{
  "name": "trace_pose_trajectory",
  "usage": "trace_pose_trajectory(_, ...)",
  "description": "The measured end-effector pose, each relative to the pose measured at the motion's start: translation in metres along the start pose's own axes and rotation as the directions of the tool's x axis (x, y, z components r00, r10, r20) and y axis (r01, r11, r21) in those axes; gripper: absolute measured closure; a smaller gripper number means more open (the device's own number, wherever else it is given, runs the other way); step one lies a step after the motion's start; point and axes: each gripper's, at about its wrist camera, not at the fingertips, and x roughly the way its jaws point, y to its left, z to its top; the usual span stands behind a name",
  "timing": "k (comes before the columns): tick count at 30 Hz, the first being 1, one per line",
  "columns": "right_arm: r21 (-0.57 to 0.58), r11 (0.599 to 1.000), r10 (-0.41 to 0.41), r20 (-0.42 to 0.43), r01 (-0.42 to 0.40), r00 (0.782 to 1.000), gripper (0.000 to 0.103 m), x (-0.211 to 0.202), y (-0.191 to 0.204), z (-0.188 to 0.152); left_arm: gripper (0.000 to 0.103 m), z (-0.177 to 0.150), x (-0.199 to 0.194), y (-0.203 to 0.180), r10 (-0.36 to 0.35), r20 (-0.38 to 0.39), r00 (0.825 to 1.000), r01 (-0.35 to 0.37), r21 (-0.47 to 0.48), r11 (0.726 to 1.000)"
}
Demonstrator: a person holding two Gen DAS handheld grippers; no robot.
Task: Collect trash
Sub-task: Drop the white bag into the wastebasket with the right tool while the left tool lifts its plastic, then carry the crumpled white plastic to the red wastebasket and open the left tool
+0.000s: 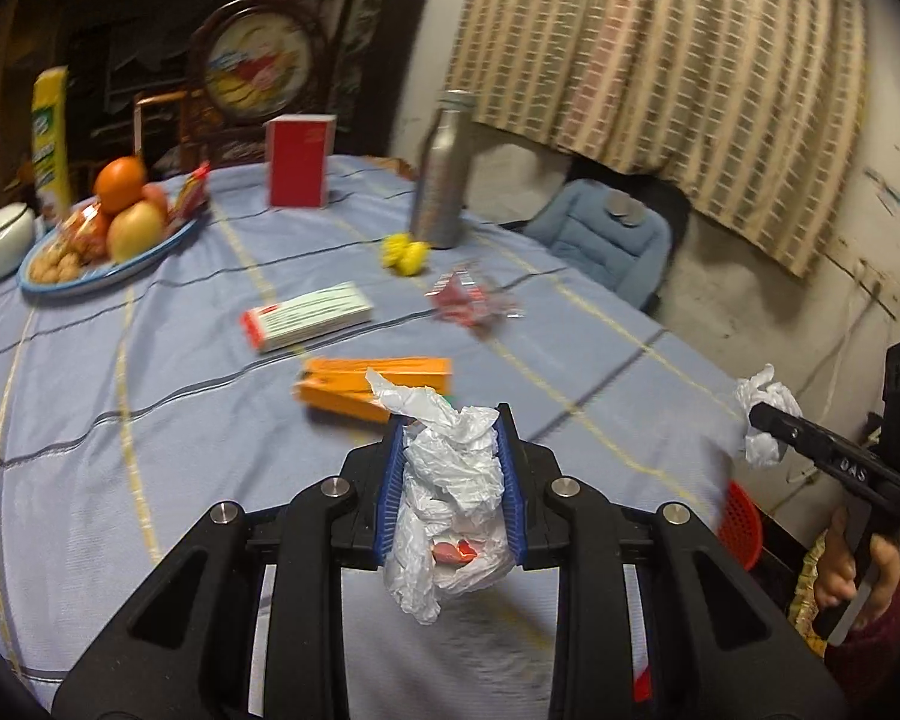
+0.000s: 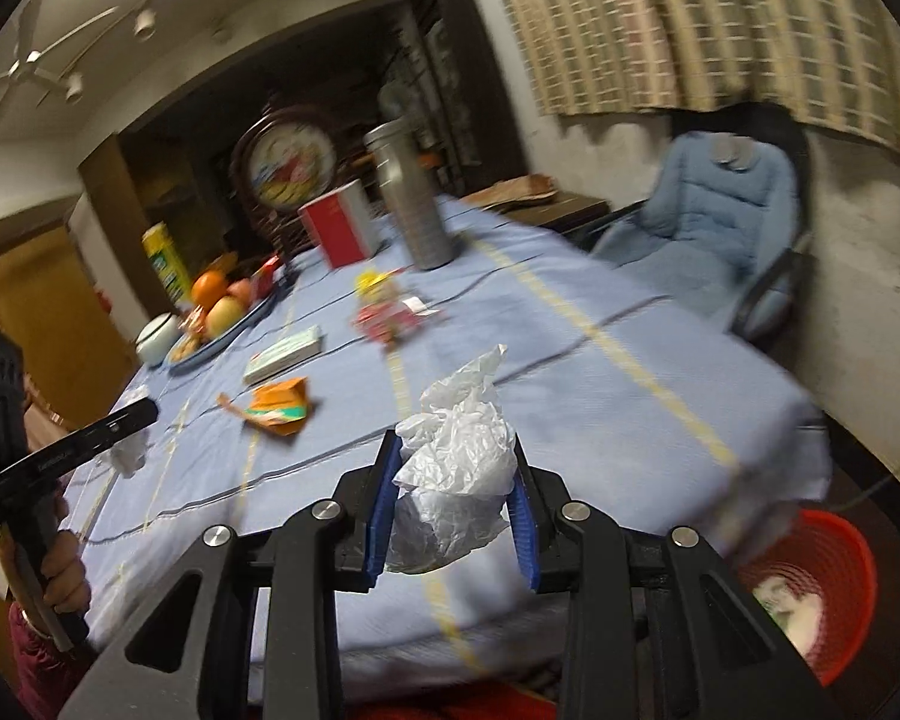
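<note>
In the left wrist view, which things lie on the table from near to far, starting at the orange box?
Orange box → white and green box → red wrapper → yellow wrapper → metal bottle → red box.

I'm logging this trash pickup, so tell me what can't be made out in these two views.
- Red bin, right wrist view: lower part hidden by the right hand-held gripper; whitish contents blurred.
- Red bit inside the left wad, left wrist view: wrapped in plastic, unidentifiable.
- Print on the white box and orange carton: motion-blurred, unreadable.
- Red wrapper on the table: blurred.
- Left hand-held gripper in the right wrist view: its fingertips are smeared.
</note>
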Motion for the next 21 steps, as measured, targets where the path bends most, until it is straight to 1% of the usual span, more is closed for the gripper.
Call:
trace_pose_trajectory(4,0.041,0.996,-0.076,0.021,0.075,0.997,0.069,-0.023,-0.042,-0.007,0.072,0.001,0.008,-0.033,-0.042,-0.016,0.999,0.043,0.055,0.998)
trace_pose_trajectory(7,0.070,0.988,-0.139,0.017,0.137,0.990,0.069,-0.035,-0.073,-0.017,0.072,0.001,0.015,-0.056,-0.067,-0.031,0.997,0.070,0.088,0.994)
trace_pose_trajectory(11,0.122,0.967,-0.223,-0.025,0.225,0.974,0.068,-0.041,-0.119,-0.038,0.072,0.002,0.027,-0.084,-0.109,-0.057,0.992,0.116,0.125,0.985)
trace_pose_trajectory(13,0.150,0.955,-0.250,-0.051,0.255,0.967,0.068,-0.038,-0.139,-0.047,0.072,0.002,0.035,-0.100,-0.129,-0.073,0.989,0.138,0.145,0.980)
trace_pose_trajectory(15,0.174,0.938,-0.290,-0.085,0.301,0.953,0.068,-0.033,-0.161,-0.059,0.072,0.001,0.042,-0.114,-0.151,-0.092,0.984,0.165,0.161,0.973)
trace_pose_trajectory(16,0.183,0.924,-0.319,-0.116,0.336,0.941,0.067,-0.026,-0.176,-0.065,0.072,0.001,0.048,-0.124,-0.167,-0.106,0.980,0.183,0.170,0.968)
trace_pose_trajectory(17,0.186,0.912,-0.341,-0.159,0.367,0.927,0.062,-0.017,-0.187,-0.072,0.071,0.001,0.053,-0.133,-0.179,-0.119,0.977,0.198,0.179,0.964)
trace_pose_trajectory(18,0.190,0.899,-0.357,-0.205,0.395,0.911,0.048,-0.008,-0.199,-0.078,0.071,0.001,0.057,-0.141,-0.187,-0.129,0.974,0.209,0.186,0.960)
trace_pose_trajectory(19,0.214,0.879,-0.374,-0.249,0.427,0.894,0.038,-0.002,-0.215,-0.087,0.071,0.001,0.063,-0.153,-0.199,-0.145,0.969,0.226,0.199,0.954)
trace_pose_trajectory(20,0.235,0.869,-0.376,-0.259,0.436,0.890,0.037,-0.001,-0.223,-0.090,0.071,0.000,0.068,-0.162,-0.206,-0.157,0.966,0.237,0.210,0.949)
trace_pose_trajectory(21,0.260,0.862,-0.371,-0.261,0.435,0.891,0.037,-0.002,-0.231,-0.093,0.071,-0.001,0.073,-0.171,-0.213,-0.169,0.962,0.247,0.220,0.943)
